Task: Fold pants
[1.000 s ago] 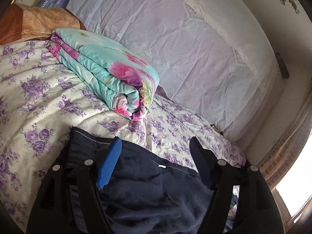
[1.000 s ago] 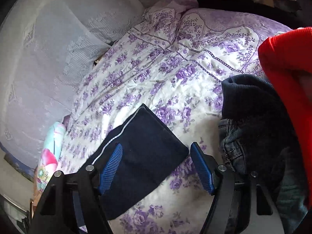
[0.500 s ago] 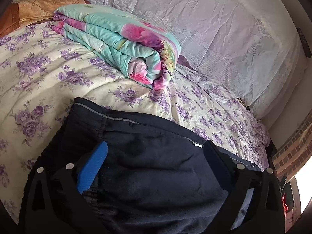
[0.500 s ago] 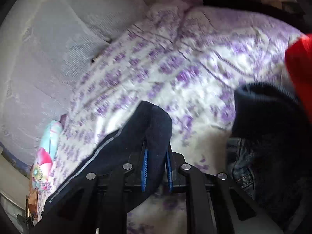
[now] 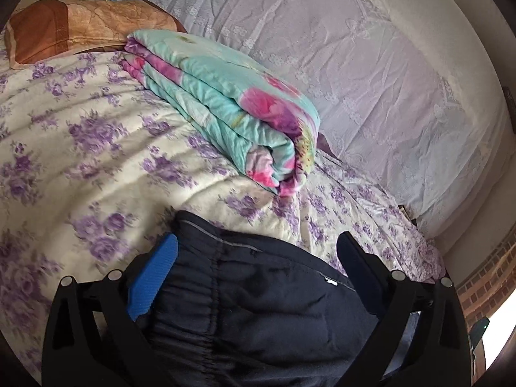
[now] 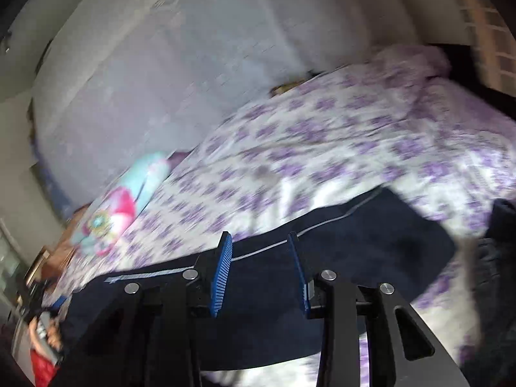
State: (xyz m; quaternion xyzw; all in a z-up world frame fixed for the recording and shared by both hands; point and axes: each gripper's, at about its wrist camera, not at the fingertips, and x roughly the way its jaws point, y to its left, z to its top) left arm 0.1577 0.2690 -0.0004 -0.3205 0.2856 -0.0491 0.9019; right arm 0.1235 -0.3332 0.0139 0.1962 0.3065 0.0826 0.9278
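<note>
The dark blue soft pants [image 5: 258, 306] lay on the purple-flowered bed [image 5: 80, 161], under both claws. The left claw [image 5: 258, 258] stood wide apart over the waistband. The right claw [image 6: 261, 251] was opening, holding nothing. Smoothing flat first would help. Only the left view showed the folded teal blanket [image 5: 225, 113] sharply.
</note>
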